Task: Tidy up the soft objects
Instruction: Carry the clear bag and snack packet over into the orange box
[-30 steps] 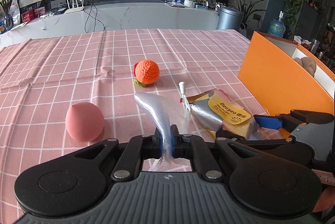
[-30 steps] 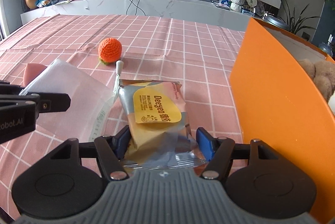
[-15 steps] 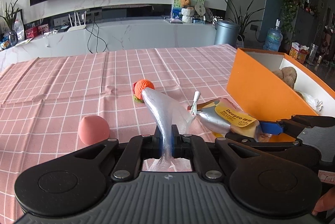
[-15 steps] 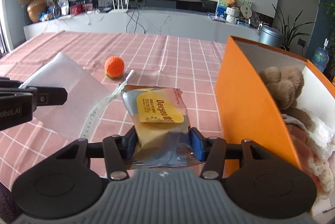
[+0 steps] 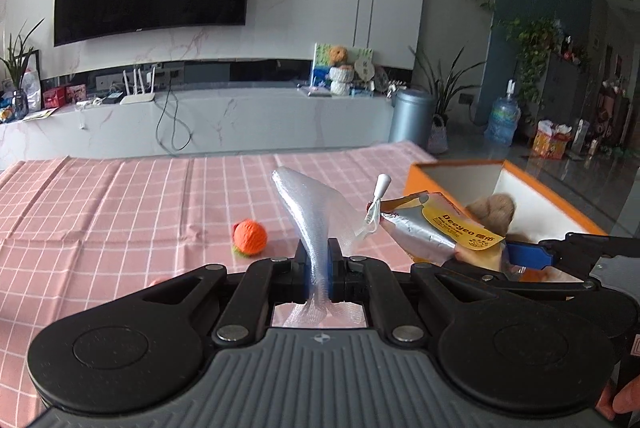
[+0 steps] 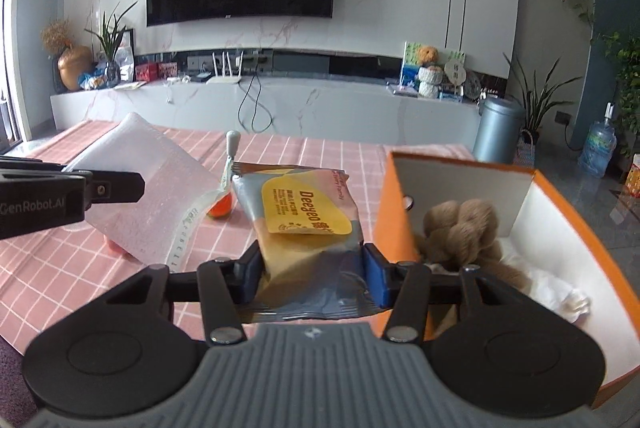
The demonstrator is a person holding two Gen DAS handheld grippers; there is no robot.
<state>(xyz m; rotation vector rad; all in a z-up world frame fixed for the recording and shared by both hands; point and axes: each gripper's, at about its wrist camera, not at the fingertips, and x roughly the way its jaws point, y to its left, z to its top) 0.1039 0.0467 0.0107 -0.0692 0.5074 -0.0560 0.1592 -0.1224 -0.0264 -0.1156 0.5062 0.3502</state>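
Pink-check tbl (image 5: pixel 120 195) w/ orange ball (image 5: pixel 250 236), box (image 6: pixel 400 211)

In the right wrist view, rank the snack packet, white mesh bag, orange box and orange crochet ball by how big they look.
1. orange box, largest
2. white mesh bag and snack packet look alike; both are held close to the camera, so unranked
3. orange crochet ball, smallest, partly hidden behind the bag's strap and farther off

box top (image 6: pixel 460 167): open | near wall (image 6: pixel 394 211): blocks | yarn (image 6: pixel 464 228): inside
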